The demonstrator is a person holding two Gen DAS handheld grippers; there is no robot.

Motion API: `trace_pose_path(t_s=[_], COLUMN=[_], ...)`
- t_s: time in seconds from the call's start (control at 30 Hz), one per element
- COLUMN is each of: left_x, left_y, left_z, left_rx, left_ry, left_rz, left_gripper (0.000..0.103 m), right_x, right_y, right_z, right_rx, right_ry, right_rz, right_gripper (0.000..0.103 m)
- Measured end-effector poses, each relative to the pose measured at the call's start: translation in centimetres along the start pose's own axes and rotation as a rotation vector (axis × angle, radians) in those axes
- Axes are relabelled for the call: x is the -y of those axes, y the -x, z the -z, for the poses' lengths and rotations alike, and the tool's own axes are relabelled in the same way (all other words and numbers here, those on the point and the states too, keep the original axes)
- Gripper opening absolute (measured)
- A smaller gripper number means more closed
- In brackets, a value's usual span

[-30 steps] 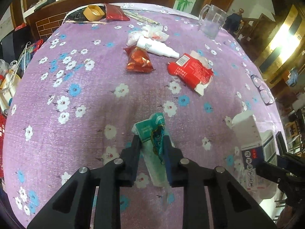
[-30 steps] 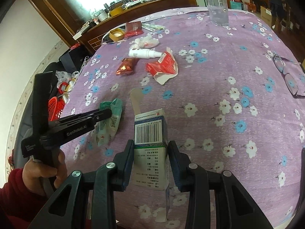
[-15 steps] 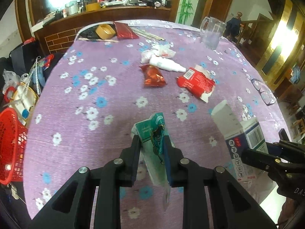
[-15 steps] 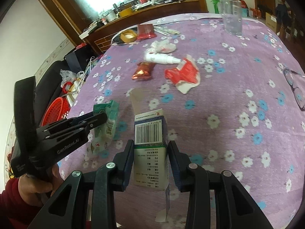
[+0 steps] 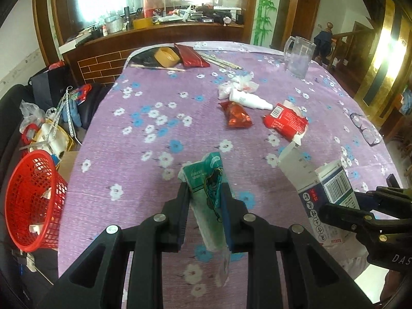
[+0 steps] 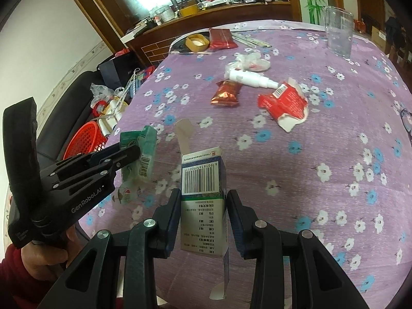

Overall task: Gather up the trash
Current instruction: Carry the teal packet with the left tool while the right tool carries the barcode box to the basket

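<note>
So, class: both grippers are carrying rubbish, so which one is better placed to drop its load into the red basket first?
Left. The left gripper, shut on the green packet, is nearer the red basket; the right gripper is further away.

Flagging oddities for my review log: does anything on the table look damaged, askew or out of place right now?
Yes. The red packet lies torn open with ragged white edges, and crumpled tissue sits beside the white bottle, which lies on its side. The box in the right gripper has its end flap hanging open. Eyeglasses rest near the table's edge.
</note>
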State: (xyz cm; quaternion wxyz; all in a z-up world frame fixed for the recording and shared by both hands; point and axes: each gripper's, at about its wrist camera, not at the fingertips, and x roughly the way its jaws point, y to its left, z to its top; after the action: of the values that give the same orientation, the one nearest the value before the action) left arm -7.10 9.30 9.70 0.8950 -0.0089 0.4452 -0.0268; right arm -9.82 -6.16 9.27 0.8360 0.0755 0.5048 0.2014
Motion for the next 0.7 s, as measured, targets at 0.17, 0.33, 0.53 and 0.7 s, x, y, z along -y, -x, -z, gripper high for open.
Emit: trace_pose_path(t_s=[0.17,0.33,0.53,0.7], left_x=[-1.0,-2.2,-3.7,-5.0], left_y=[0.7,1.3,1.8,2.3], left_z=[0.0,0.3,0.4,0.5], left_rx=[0.022,0.035,0.049,0.063], left_ry=[-0.004,0.006,0.024,0.042], left_rz=[-0.014,-0.025,-0.032,-0.036], left_gripper=[0.022,0.022,0.022,0.022], right_x=[-1.2,-2.5,-4.1,-5.3], right_y=[-0.3,-0.8,-1.3,-1.6], right_z=[-0.2,-0.4,-0.7,-0.9], right_rx=[0.002,-0.002,-0.006,-0.009], right_ry=[0.009,0.023,0.044,0.061], right_rz=[0.001,0.000,0.000,0.000], right_gripper=[0.039,0.039,0.039,0.039])
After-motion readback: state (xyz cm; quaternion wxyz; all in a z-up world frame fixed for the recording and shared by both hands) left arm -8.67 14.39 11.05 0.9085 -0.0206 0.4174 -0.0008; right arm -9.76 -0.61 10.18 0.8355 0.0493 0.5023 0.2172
